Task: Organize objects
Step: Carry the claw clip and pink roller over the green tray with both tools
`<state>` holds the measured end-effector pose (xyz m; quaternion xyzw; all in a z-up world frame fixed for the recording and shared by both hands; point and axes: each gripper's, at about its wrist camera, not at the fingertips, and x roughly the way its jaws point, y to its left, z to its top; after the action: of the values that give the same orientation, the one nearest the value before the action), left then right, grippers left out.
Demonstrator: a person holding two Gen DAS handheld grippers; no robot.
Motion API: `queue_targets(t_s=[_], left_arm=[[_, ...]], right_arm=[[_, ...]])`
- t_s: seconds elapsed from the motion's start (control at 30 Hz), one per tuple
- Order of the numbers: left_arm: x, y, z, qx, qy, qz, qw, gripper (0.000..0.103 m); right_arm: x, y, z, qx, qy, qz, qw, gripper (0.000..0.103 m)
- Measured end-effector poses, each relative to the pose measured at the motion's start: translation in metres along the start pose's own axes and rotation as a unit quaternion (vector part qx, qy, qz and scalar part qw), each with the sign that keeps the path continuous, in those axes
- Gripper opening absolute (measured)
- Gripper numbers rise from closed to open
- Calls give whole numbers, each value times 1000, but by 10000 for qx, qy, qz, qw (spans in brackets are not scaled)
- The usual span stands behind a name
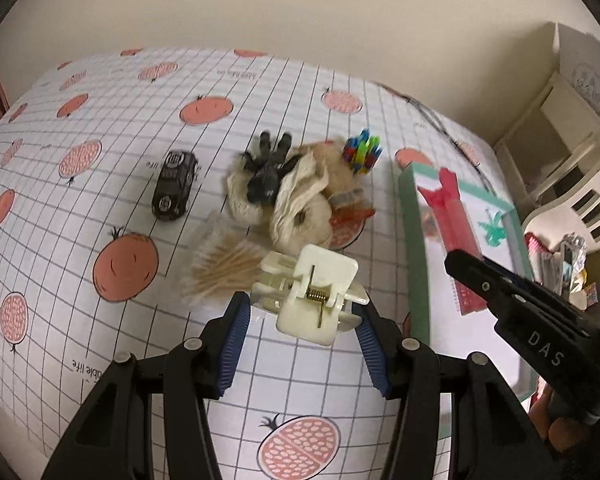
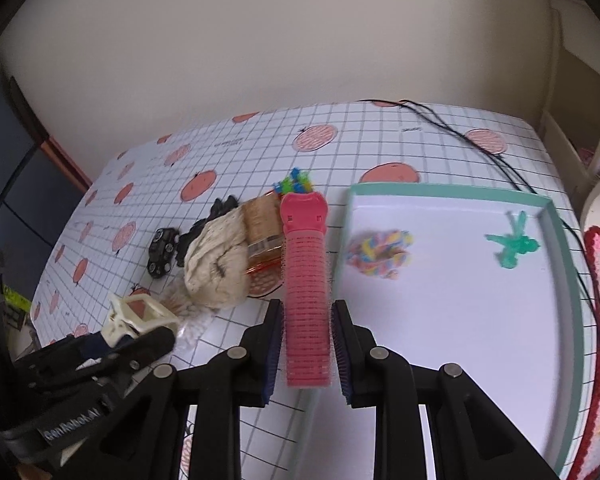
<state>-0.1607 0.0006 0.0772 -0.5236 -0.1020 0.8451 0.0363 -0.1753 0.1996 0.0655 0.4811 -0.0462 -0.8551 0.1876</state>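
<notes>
Tilting downward, both grippers grip: left gripper (image 1: 305, 322) a cream clip (image 1: 315, 295), right gripper (image 2: 306, 344) a pink roller (image 2: 306, 292).

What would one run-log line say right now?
left gripper: holds white claw clip | right gripper: holds pink hair roller | tray: nearby

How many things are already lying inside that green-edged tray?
2. A multicoloured twisted band lies near the left wall of the tray, and a green plant-shaped piece sits toward its far right corner. The tray's near part is partly hidden by the fingers.
</notes>
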Motion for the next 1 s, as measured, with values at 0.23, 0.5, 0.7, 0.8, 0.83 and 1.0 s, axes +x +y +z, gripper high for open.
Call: queue_targets(t_s=[0.23, 0.5, 0.7, 0.8, 0.83, 1.0], left_arm=[[-10, -14, 5, 31, -397, -259, 9989, 54], [-15, -44, 11, 316, -767, -520, 9952, 54], [-13, -72, 14, 577, -950, -719, 9912, 54], [-13, -84, 15, 675, -1037, -802, 9891, 54], [-12, -88, 15, 697, -1060, -825, 9885, 54], [0, -104, 17, 855, -1051, -823, 9874, 54]], right_arm=[[-9, -29, 0, 213, -86, -148, 9996, 26], [-28, -72, -1, 620, -320, -292, 9971, 26], [-37, -98, -3, 762, -429, -534, 9947, 26], [-41, -112, -7, 870, -467, -662, 9929, 26], [-42, -117, -8, 912, -472, -715, 9921, 26], [-43, -138, -11, 1046, -520, -920, 9889, 26]])
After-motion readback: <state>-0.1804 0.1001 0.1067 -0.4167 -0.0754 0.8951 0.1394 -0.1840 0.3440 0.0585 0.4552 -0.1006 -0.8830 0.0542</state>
